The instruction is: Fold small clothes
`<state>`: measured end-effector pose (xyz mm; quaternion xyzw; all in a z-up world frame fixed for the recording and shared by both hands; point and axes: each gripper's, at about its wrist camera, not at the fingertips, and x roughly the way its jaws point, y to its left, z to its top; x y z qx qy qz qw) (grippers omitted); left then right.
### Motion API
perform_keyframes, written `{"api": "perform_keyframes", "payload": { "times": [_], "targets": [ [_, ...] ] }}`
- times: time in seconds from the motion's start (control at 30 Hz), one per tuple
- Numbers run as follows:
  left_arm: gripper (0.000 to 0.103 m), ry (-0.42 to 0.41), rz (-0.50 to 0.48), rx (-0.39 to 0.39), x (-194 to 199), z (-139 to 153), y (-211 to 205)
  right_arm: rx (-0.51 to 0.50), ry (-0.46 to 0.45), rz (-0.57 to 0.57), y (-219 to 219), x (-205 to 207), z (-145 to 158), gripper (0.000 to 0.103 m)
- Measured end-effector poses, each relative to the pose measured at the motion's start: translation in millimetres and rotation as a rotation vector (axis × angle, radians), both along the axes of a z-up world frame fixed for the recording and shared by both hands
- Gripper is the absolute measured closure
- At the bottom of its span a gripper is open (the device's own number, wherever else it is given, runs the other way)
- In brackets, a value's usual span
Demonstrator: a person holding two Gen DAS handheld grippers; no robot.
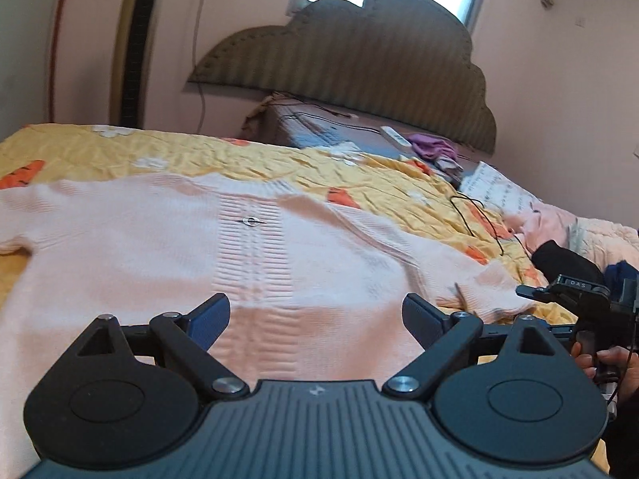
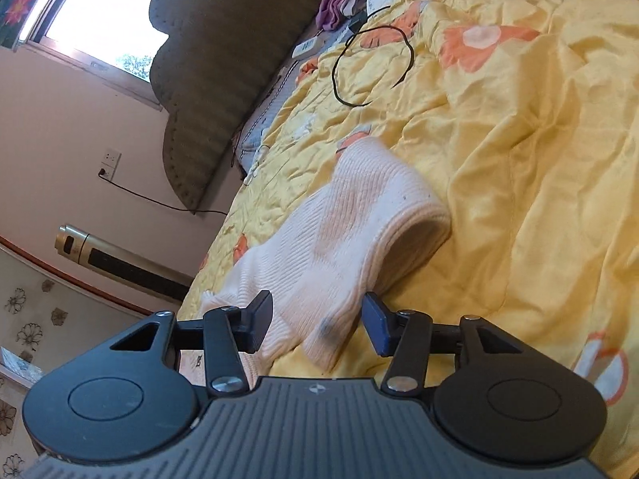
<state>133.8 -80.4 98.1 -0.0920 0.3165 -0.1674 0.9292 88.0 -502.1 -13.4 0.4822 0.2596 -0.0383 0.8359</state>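
Observation:
A pale pink knit sweater [image 1: 167, 247] lies spread flat on the yellow quilt [image 1: 247, 155], collar towards the headboard. My left gripper [image 1: 315, 313] hovers over its lower body, jaws wide open with nothing between them. In the right wrist view one sleeve [image 2: 359, 219] of the sweater lies on the quilt [image 2: 519, 159], its cuff folded and a dark smudge near its close end. My right gripper [image 2: 317, 321] is open with the sleeve's near end lying between the fingers; the pads do not press it. In the left wrist view that gripper appears at the right edge, held by a hand [image 1: 599, 359].
A black cable loop [image 2: 371, 68] lies on the quilt beyond the sleeve. A white remote [image 1: 395, 135], purple clothes [image 1: 431, 147] and a pink pile [image 1: 559, 223] sit near the padded headboard [image 1: 359, 60]. A tall tower unit [image 1: 135, 48] stands against the wall.

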Motion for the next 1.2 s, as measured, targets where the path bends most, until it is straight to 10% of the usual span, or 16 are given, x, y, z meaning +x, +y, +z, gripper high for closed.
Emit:
{"api": "perform_keyframes", "payload": {
  "times": [0.4, 0.5, 0.6, 0.93, 1.07, 1.2],
  "targets": [
    [0.009, 0.118, -0.135, -0.07, 54, -44, -93, 0.0, 0.001, 0.058, 4, 35, -19, 0.053],
    [0.009, 0.159, -0.131, -0.194, 69, -46, -98, -0.006, -0.039, 0.056, 14, 41, -20, 0.083],
    [0.009, 0.188, -0.16, -0.309, 83, -44, -106, 0.024, -0.054, 0.04, 16, 46, -26, 0.086],
    [0.01, 0.427, -0.17, -0.502, 144, -72, -170, 0.397, -0.313, -0.021, 6, 28, -32, 0.087],
    [0.058, 0.476, -0.173, -0.524, 154, -82, -181, 0.445, -0.341, -0.01, 6, 28, -29, 0.087],
    [0.063, 0.464, -0.163, -0.523, 155, -82, -185, 0.484, -0.338, -0.029, 6, 32, -35, 0.087]
  ]
}}
